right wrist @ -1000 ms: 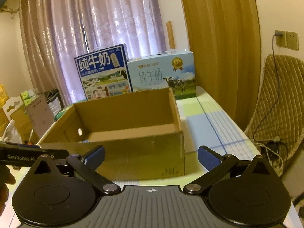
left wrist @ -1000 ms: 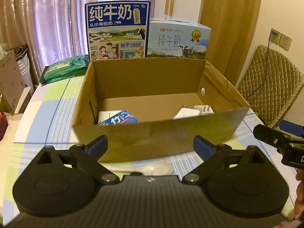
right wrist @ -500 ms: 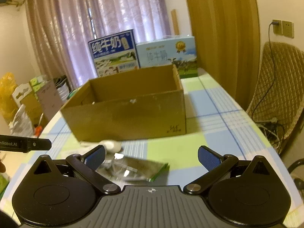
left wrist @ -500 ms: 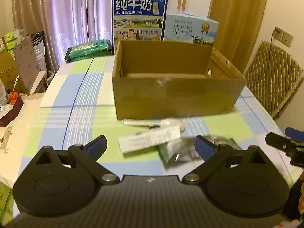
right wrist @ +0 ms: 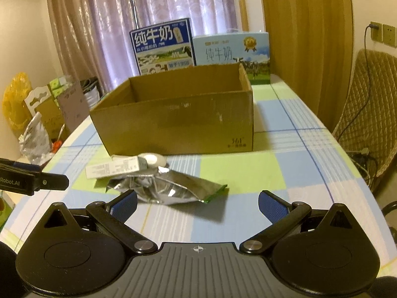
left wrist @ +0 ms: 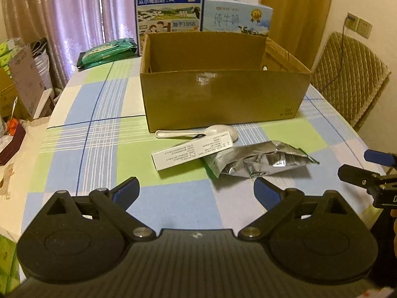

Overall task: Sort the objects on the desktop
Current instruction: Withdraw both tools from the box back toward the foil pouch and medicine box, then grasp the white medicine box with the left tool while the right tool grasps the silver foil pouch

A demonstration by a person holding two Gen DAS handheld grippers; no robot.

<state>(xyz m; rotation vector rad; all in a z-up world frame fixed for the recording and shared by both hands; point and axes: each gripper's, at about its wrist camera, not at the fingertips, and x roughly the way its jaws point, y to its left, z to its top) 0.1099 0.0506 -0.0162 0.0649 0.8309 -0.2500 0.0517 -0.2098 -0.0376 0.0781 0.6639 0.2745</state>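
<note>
Three loose things are lying on the checked tablecloth (left wrist: 74, 134) just in front of the near wall of the open cardboard box (left wrist: 223, 96), so the sorting is looking only partly done at best; what the box is already holding cannot be told, since from both wrist views its inside is hidden behind that near wall; the white spoon (left wrist: 196, 132) is resting closest to the box, its bowl toward the right; the long white carton (left wrist: 192, 152) is lying slantwise just this side of the spoon and seems to be overlapping it; the crumpled silver foil pouch (left wrist: 258, 161) is sitting to the right of the carton, one end tucked against or under it; the left gripper (left wrist: 196, 191) is hanging empty with its blue pads spread wide, near of the carton and pouch and touching neither; the right gripper (right wrist: 197, 204) is likewise standing open and empty, with the pouch (right wrist: 168, 188) lying just beyond its left pad; each tool is showing at the edge of the other's view; at the far end two milk cases (left wrist: 171, 7) and a green packet (left wrist: 106, 52) are standing outside the box, and whether they belong to the job cannot be told; judging by this, at least the spoon, carton and pouch are waiting to be lifted in.
</note>
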